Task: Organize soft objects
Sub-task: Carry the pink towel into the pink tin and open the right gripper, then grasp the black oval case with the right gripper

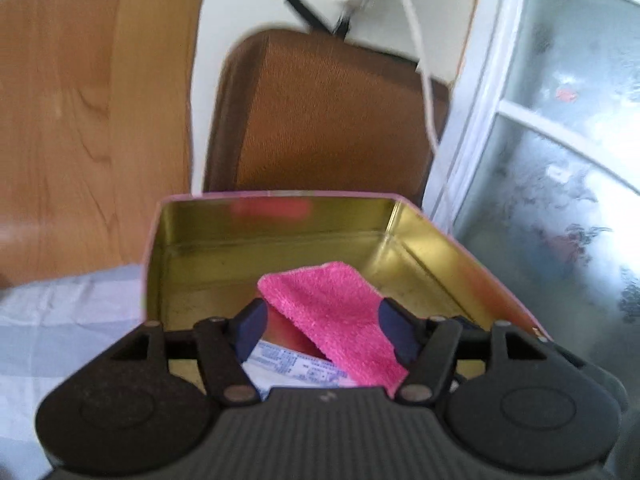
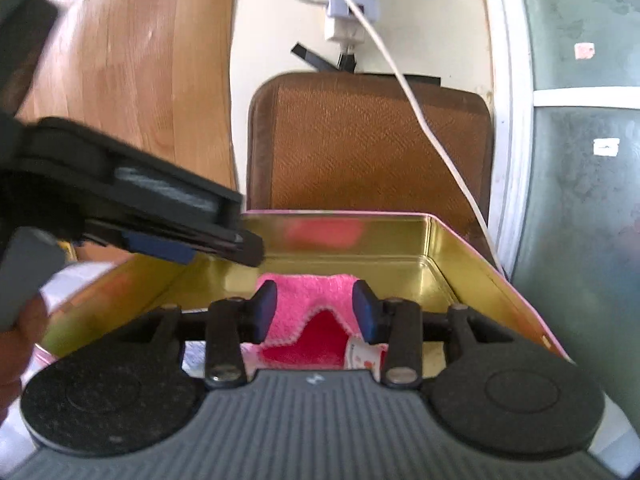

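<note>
1. The left gripper (image 1: 322,330) has its blue fingers (image 1: 251,326) spread over the near end of the tin. The pink cloth (image 1: 336,320) lies between them: its far edge drapes against the right pad, the left pad stands clear, so I read it as released rather than gripped.
2. The right gripper (image 2: 314,312) is also parted. Its pads flank the same pink cloth (image 2: 296,304) without visibly pressing it (the cloth's red underside shows below, folded open).
3. In the right wrist view the left gripper's body crosses the tin's left wall, so both tools crowd the same opening.
4. The cloth sits inside the gold-lined tin (image 1: 280,240), toward its near edge, on top of a printed white packet (image 1: 288,368); the far half of the tin floor is bare.
5. The tin rests on a pale checked cloth (image 1: 60,320) at the surface's far edge, with a brown chair back (image 1: 320,120) just behind it and a white cable (image 2: 420,112) trailing across.
6. Judged step: the cloth has been deposited, and letting go is under way.
7. Next move calls for lifting both grippers straight out without snagging the terry loops, then seeking another soft item.
</note>
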